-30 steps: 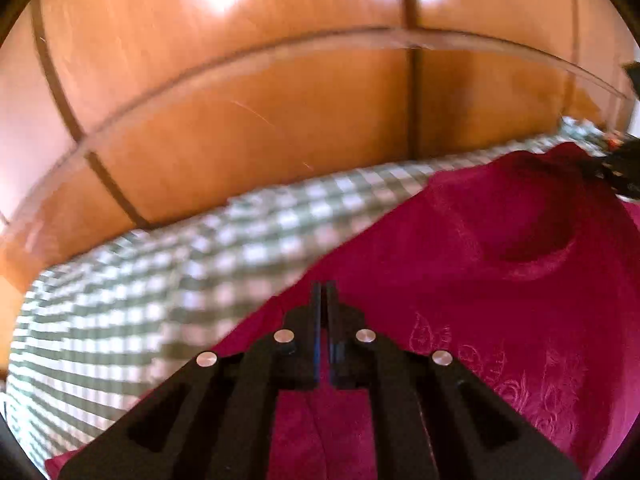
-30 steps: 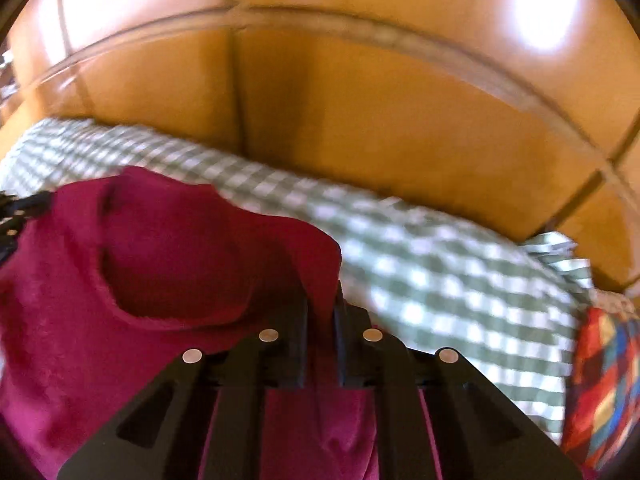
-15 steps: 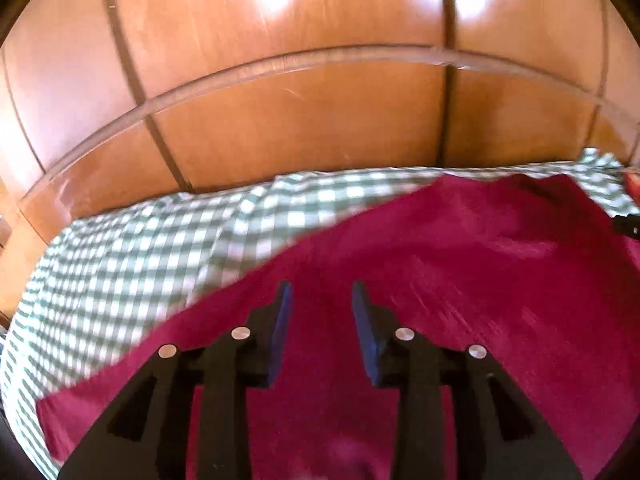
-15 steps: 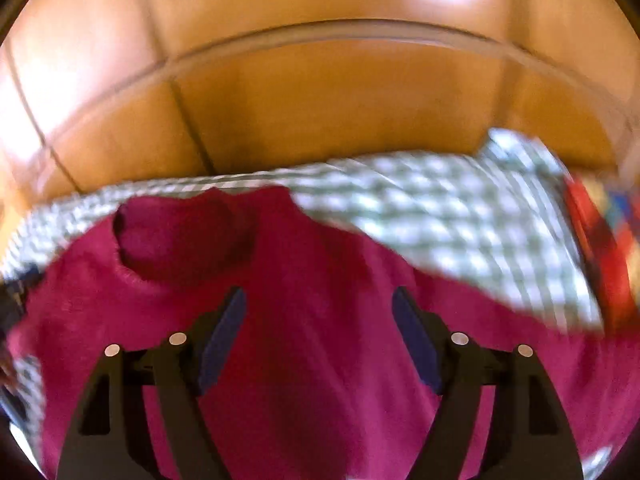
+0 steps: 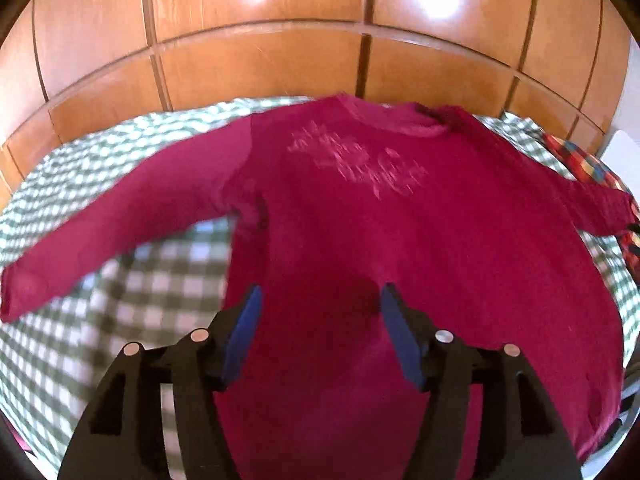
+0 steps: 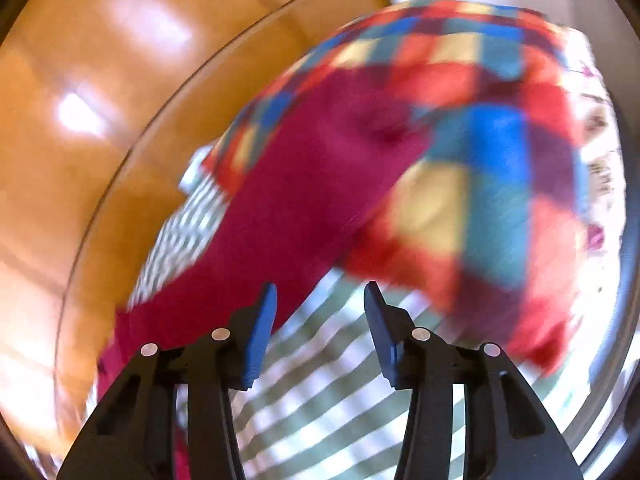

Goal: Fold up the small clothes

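Observation:
A dark red long-sleeved shirt (image 5: 360, 220) with a pale chest print lies spread flat on a green-and-white checked bedcover (image 5: 120, 320), both sleeves stretched out to the sides. My left gripper (image 5: 320, 300) is open and empty, hovering above the shirt's lower body. In the blurred right wrist view, my right gripper (image 6: 320, 300) is open and empty above the checked cover (image 6: 320, 400), beside the shirt's right sleeve (image 6: 280, 200).
A wooden panelled wall (image 5: 280, 40) runs along the far side of the bed. A multicoloured checked cloth (image 6: 480, 160) lies at the right end of the bed, under the sleeve's end; it also shows in the left wrist view (image 5: 580, 160).
Both grippers let go of the shirt and opened. The left one pulled back and up, bringing the whole shirt into view. The right one swung right toward the sleeve and the multicoloured cloth.

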Demonstrator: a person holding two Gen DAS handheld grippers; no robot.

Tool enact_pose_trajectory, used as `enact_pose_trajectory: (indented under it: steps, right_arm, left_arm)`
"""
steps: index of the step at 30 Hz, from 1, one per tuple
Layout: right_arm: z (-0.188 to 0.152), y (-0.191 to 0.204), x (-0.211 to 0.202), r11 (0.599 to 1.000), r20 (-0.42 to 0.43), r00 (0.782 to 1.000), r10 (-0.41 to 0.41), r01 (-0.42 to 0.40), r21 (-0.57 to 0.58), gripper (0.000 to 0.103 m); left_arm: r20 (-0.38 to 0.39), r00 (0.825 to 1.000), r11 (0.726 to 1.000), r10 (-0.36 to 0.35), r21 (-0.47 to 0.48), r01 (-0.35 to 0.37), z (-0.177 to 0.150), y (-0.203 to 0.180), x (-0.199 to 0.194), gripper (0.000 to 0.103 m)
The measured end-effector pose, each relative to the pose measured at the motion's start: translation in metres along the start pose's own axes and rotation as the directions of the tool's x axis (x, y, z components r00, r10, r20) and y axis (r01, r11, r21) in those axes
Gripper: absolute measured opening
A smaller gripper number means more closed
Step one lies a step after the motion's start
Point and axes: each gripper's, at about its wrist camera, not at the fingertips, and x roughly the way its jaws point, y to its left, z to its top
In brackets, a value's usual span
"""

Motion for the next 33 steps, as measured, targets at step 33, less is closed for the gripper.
enact_pose_trajectory:
  steps: [33]
  right_arm:
    - [0.0,0.263,-0.031,0.835,-0.017,0.964,0.266,-0.24,-0.495,0.005]
  left_arm:
    - [0.008,1.0,0.995,-0.024,-0.093,0.024,-0.01,0.019,-0.02,0.07]
